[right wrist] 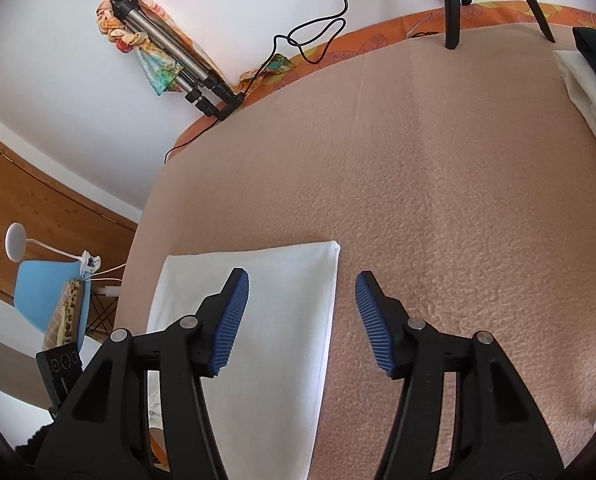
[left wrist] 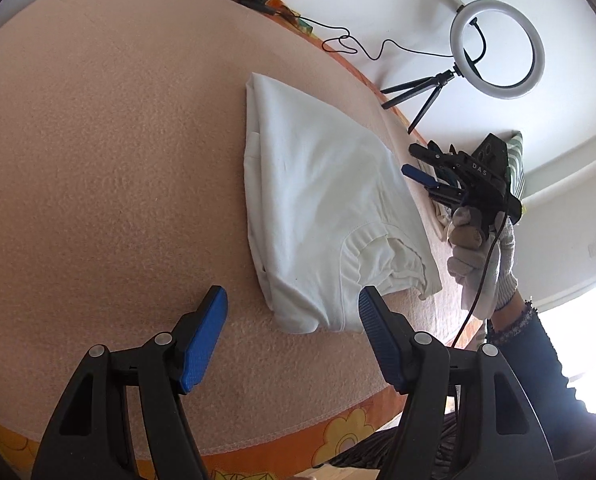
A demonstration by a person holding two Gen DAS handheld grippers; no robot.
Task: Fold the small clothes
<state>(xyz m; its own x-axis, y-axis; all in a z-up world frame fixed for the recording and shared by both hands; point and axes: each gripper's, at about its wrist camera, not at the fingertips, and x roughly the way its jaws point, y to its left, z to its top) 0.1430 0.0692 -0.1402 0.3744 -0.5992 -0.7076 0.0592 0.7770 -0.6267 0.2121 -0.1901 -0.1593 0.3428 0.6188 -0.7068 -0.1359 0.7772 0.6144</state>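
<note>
Lying partly folded on the pink blanket (left wrist: 98, 160), the white shirt (left wrist: 318, 184) was seen just beyond the left gripper (left wrist: 292, 306), whose jaws were spread and empty. The right gripper (right wrist: 302, 292), likewise spread, was held over the shirt's far right corner. A single layer might be caught at the bunched neckline (left wrist: 382, 256), so that the fold would be pulled apart. Contact with the cloth could not be judged; the shirt's near edge was hidden by the right gripper in its own view.
</note>
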